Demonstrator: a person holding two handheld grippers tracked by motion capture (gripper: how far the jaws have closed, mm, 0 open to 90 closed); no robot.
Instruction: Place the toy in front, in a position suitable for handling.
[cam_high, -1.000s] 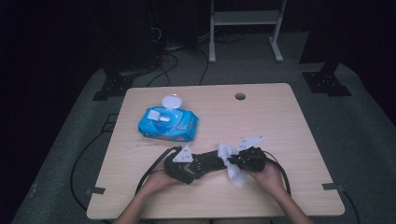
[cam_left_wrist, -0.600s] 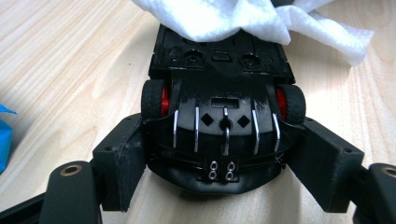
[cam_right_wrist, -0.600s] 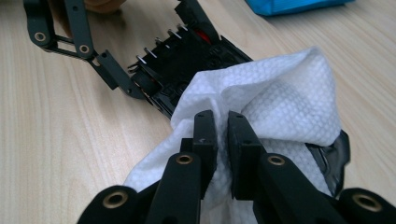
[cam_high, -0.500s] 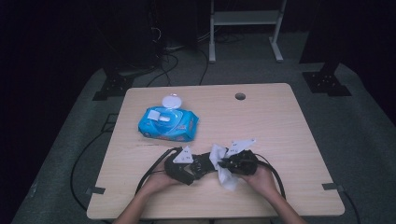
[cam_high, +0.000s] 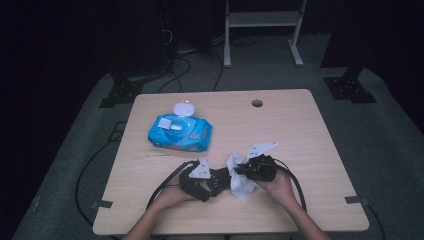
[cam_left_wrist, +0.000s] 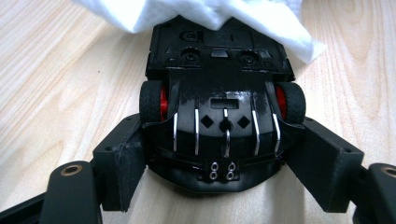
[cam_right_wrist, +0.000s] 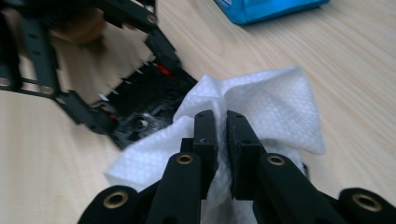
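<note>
A black toy car (cam_left_wrist: 224, 107) with red wheel hubs lies belly-up between the jaws of my left gripper (cam_left_wrist: 223, 165), which is shut on its sides. In the high view the left gripper (cam_high: 212, 181) sits near the table's front edge, holding the car (cam_high: 221, 178). A crumpled white wipe (cam_right_wrist: 271, 107) is pinched in my right gripper (cam_right_wrist: 222, 126), whose jaws stand almost together. The wipe (cam_left_wrist: 210, 14) drapes over the far end of the car's underside. The right gripper (cam_high: 246, 172) is just right of the car, with the wipe (cam_high: 239, 181) between the two hands.
A blue pack of wet wipes (cam_high: 179, 131) with its white lid flipped open lies at the back left of the wooden table (cam_high: 310, 140). A cable hole (cam_high: 257, 103) sits near the far edge. Black cables trail from both grippers toward the front.
My right gripper has shifted a little to the left with the wipe, bringing it onto the car. The left gripper and the car have kept still.
</note>
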